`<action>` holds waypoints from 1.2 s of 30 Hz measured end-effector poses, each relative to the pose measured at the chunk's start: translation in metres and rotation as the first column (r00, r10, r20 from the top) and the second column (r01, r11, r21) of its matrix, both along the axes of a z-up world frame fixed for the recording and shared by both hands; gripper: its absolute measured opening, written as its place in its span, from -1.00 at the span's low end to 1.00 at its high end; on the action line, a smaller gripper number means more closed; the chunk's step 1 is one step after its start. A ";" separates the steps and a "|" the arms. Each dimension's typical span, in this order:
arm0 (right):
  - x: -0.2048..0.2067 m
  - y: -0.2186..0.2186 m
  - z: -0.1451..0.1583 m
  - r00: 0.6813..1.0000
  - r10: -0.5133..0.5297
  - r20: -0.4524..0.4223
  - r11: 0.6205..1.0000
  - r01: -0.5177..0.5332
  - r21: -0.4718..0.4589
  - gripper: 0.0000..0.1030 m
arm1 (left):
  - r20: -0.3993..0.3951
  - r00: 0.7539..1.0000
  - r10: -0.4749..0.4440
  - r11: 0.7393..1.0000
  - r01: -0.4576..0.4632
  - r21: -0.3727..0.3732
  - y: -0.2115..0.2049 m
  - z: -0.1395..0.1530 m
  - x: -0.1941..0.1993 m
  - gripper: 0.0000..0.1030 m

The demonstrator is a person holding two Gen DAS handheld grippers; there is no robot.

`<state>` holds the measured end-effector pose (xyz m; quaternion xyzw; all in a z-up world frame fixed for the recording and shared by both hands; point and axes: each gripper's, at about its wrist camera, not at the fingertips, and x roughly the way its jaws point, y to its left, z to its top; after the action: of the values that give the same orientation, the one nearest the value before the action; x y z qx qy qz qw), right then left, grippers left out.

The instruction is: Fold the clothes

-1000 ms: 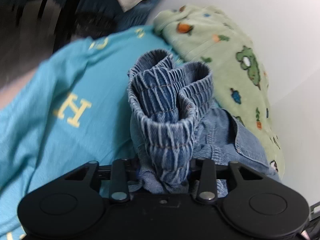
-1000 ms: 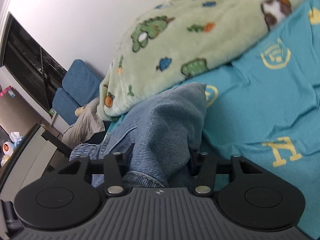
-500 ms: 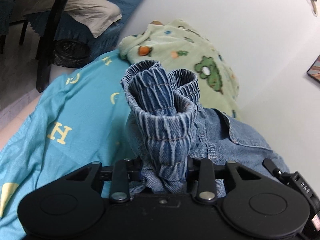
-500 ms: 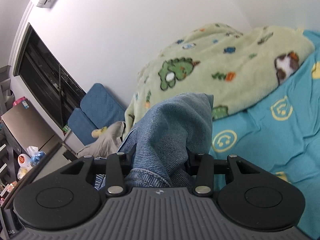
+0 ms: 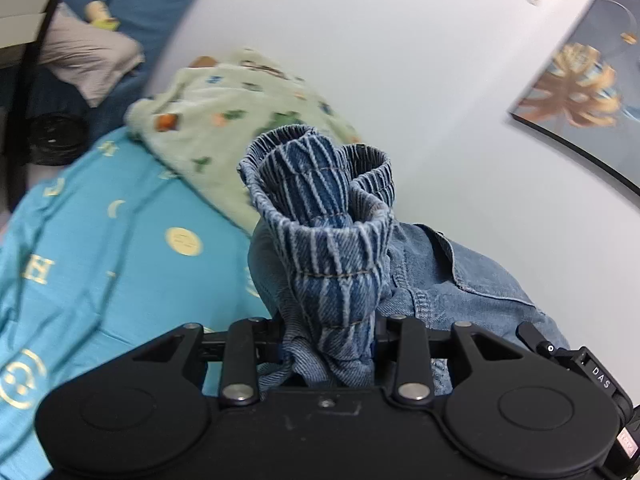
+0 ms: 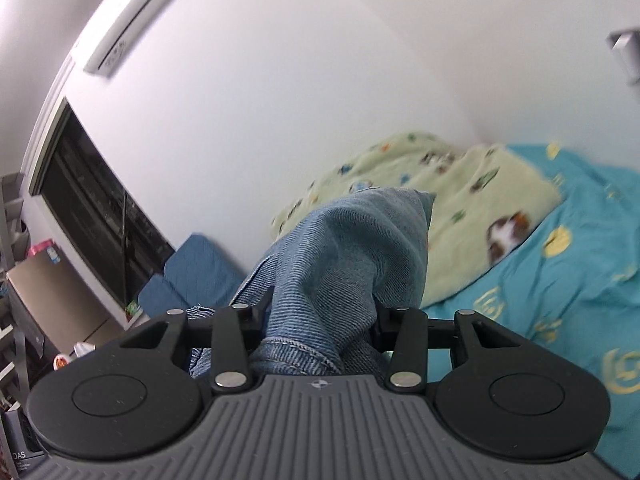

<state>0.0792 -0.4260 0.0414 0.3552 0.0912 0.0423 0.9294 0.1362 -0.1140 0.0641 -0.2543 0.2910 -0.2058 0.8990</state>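
Left gripper [image 5: 328, 344] is clamped on the blue denim garment's [image 5: 320, 248] ribbed waistband, frame centre. Right gripper [image 6: 320, 320] pinches its plain denim [image 6: 344, 264] too.

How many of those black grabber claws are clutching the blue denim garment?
2: the left gripper pinches its ribbed cuff; the right gripper clamps a plain fold.

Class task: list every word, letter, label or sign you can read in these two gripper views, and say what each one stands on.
"DAS": white letters on the black device at the left view's right edge.
"H": yellow letter on the turquoise bedsheet.
Other yellow sheet emblems: no readable words.
Air conditioner marking: too blurred.
Box lettering, right view's lower left corner: cut off, unreadable.
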 end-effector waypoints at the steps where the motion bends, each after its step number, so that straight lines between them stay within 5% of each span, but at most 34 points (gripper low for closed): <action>1: -0.012 -0.008 0.005 1.000 -0.017 0.007 1.000 0.017 -0.005 -0.13 | 0.005 1.000 -0.018 1.000 0.018 0.000 -0.009 0.003 -0.005 -0.39; 9: -0.094 -0.066 0.031 0.986 -0.162 0.024 0.986 0.163 -0.033 -0.13 | 0.031 0.986 -0.162 0.987 0.162 0.006 -0.088 0.019 -0.037 -0.39; 17: -0.187 -0.128 0.028 0.943 -0.332 0.034 0.941 0.333 -0.053 -0.13 | 0.057 0.930 -0.364 0.931 0.363 0.038 -0.178 0.015 -0.069 -0.39; 28: -0.270 -0.186 -0.022 0.837 -0.547 0.008 0.831 0.544 -0.115 -0.13 | 0.070 0.778 -0.624 0.778 0.609 0.155 -0.296 -0.040 -0.075 -0.40; 36: -0.307 -0.198 -0.088 0.740 -0.672 0.017 0.735 0.670 -0.101 -0.12 | 0.082 0.626 -0.775 0.625 0.742 0.241 -0.357 -0.093 -0.072 -0.40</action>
<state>-0.2274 -0.6235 -0.0464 0.3175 -0.0315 -0.3038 0.8977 0.0640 -0.4706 -0.0284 -0.0037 0.3072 -0.5608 0.7689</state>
